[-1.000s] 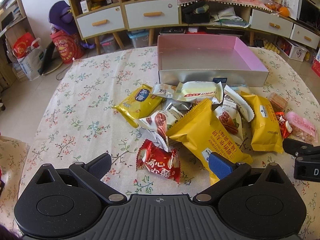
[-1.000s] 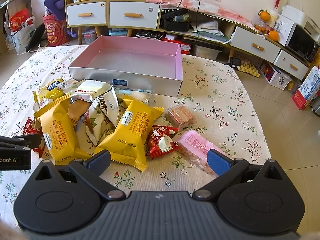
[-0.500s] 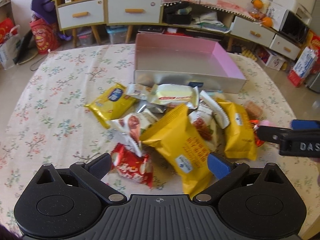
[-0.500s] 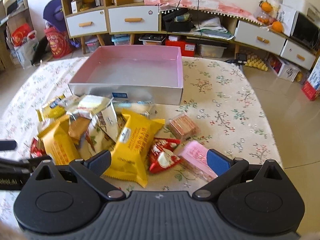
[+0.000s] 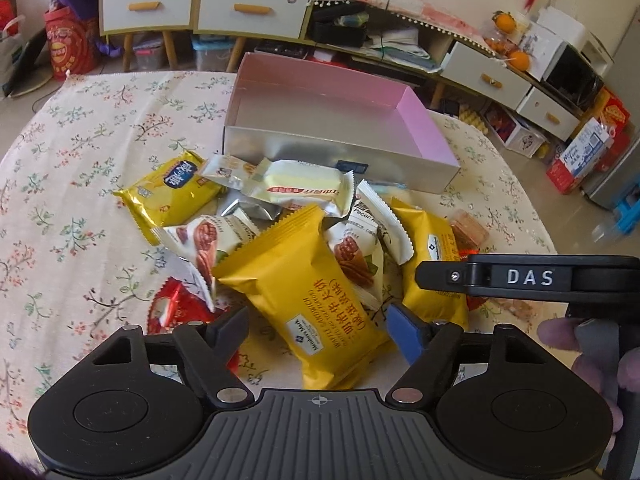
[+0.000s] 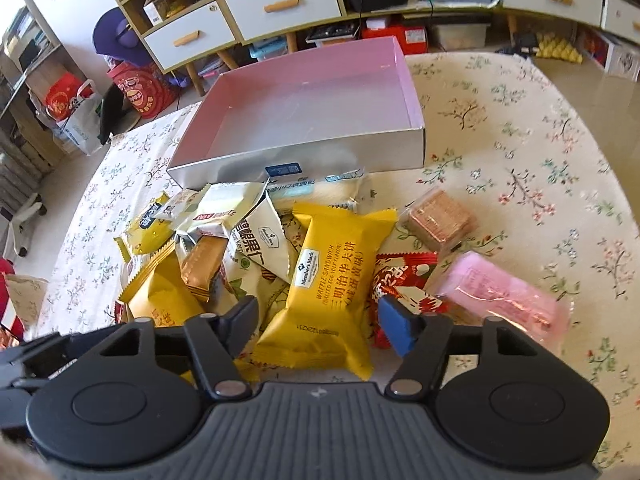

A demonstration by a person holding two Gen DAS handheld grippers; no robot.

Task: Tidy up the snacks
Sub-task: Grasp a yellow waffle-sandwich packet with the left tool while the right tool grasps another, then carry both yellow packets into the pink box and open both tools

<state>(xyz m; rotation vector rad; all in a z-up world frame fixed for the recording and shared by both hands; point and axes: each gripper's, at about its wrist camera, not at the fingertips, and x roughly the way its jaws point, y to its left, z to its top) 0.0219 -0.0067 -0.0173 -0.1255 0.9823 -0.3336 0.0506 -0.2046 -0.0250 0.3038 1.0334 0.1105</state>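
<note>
A heap of snack packets lies on the floral tablecloth in front of an empty pink box, which also shows in the right wrist view. My left gripper is open with its fingers either side of a big yellow waffle packet. My right gripper is open around another yellow waffle packet; it shows side-on in the left wrist view. A red packet and a pink packet lie to its right.
Around the heap lie a small yellow packet, a cream packet, pecan packets and a brown wafer pack. Cabinets with drawers and floor clutter stand beyond the table. Bare cloth lies left and right.
Both grippers have moved in low over the heap. Each now straddles a yellow waffle packet and their jaws have narrowed slightly. The right gripper shows nearer in the left wrist view.
</note>
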